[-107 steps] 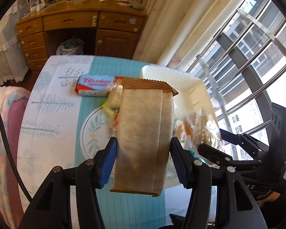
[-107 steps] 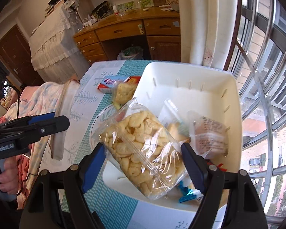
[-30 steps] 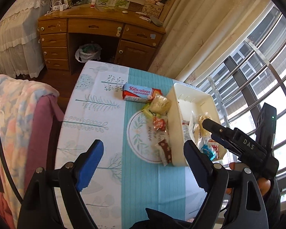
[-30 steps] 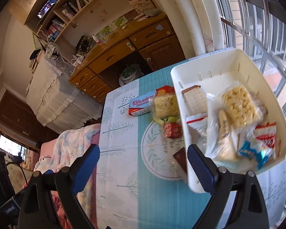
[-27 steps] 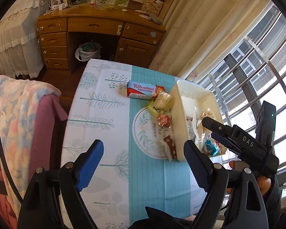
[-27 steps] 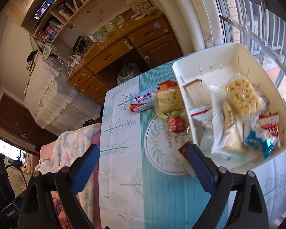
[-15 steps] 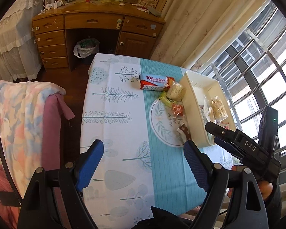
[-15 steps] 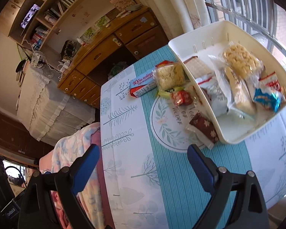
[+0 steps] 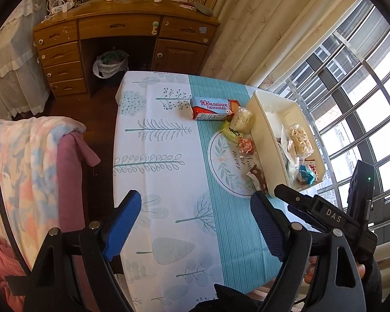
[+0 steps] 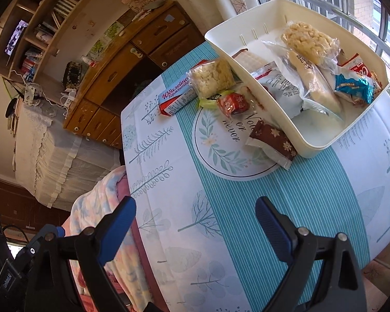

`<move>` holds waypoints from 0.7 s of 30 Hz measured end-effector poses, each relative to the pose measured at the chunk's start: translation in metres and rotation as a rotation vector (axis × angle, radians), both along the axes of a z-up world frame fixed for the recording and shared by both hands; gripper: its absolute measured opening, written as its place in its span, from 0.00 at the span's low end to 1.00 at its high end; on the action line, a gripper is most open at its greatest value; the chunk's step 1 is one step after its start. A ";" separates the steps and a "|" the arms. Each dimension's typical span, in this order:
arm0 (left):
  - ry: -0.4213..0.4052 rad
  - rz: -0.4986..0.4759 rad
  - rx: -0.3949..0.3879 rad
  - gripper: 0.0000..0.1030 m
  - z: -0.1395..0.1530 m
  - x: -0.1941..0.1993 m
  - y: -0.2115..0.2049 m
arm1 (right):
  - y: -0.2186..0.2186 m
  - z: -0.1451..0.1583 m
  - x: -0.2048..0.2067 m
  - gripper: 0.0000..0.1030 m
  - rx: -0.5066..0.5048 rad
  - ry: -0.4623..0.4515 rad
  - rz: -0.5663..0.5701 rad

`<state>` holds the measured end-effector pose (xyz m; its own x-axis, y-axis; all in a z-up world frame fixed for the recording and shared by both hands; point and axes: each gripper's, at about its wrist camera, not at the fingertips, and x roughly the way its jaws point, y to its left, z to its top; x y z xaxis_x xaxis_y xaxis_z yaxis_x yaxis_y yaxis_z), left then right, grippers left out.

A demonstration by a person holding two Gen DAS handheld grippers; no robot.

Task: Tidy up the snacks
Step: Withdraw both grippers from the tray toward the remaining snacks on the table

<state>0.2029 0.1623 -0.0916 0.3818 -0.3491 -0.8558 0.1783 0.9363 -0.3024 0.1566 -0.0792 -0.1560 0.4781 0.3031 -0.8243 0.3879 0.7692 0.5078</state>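
Note:
A cream basket (image 10: 362, 115) (image 9: 262, 132) stands at the table's window side, holding several bagged snacks, among them a puffed-rice bag (image 10: 309, 41) and a blue wrapper (image 10: 352, 85). Left of it on the cloth lie a red-and-white biscuit box (image 9: 213, 108) (image 10: 175, 96), a clear crisped-rice bag (image 10: 212, 78), a small red pack (image 10: 232, 104) and a brown snowflake pack (image 10: 271, 143) (image 9: 258, 179). My left gripper (image 9: 195, 221) is open and empty, well back from the snacks. My right gripper (image 10: 195, 223) is open and empty too, above the near cloth.
The table wears a white-and-teal tree-print cloth (image 9: 158, 140). A chair draped with a pastel blanket (image 9: 31, 161) stands at its left. A wooden desk (image 9: 122, 33) and a bagged bin (image 9: 110, 62) lie beyond; barred windows (image 9: 351, 98) are right. A hand holds the other gripper (image 9: 325, 215).
Both grippers let go of their packs into the basket, then drew back from the table and rolled, so the snacks look smaller and farther. Jaws have stayed open and empty over the last second.

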 end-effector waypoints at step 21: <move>-0.029 -0.097 0.133 0.83 -0.011 0.084 -0.043 | -0.027 -0.047 0.011 0.91 0.060 0.057 -0.290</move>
